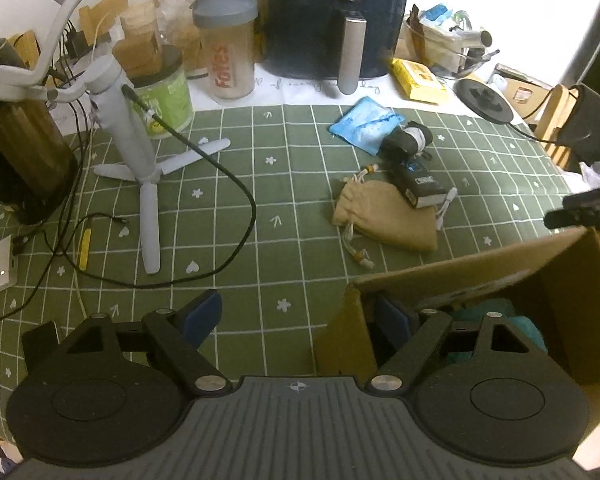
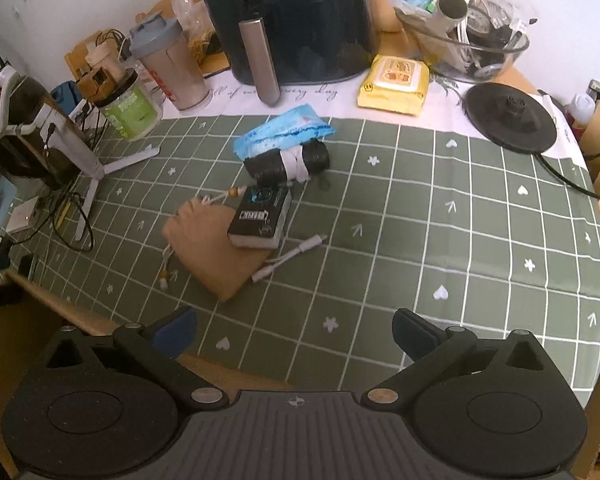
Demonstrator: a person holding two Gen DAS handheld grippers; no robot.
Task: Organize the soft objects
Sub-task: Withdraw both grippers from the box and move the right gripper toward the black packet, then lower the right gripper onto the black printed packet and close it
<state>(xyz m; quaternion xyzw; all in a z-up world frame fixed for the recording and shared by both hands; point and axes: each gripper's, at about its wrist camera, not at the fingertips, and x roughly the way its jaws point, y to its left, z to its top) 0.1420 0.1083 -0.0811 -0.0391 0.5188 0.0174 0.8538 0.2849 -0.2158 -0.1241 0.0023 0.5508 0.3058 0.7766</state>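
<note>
A tan drawstring pouch (image 1: 384,214) (image 2: 216,252) lies on the green checked tablecloth. A small black book (image 1: 418,186) (image 2: 262,218) rests on its far edge. Behind them lie a black and white rolled bundle (image 1: 406,140) (image 2: 288,162) and a blue plastic packet (image 1: 364,124) (image 2: 284,134). A cardboard box (image 1: 500,280) stands at the near right, with teal cloth (image 1: 496,312) inside. My left gripper (image 1: 298,316) is open, its right finger inside the box's corner. My right gripper (image 2: 294,330) is open and empty above the table's front edge.
A white tripod (image 1: 140,152) and black cables (image 1: 236,184) lie on the left. A shaker bottle (image 1: 228,44), green jar (image 1: 164,96), black air fryer (image 1: 332,20), yellow wipes pack (image 2: 394,84), glass bowl (image 2: 464,36) and kettle base (image 2: 510,116) line the back.
</note>
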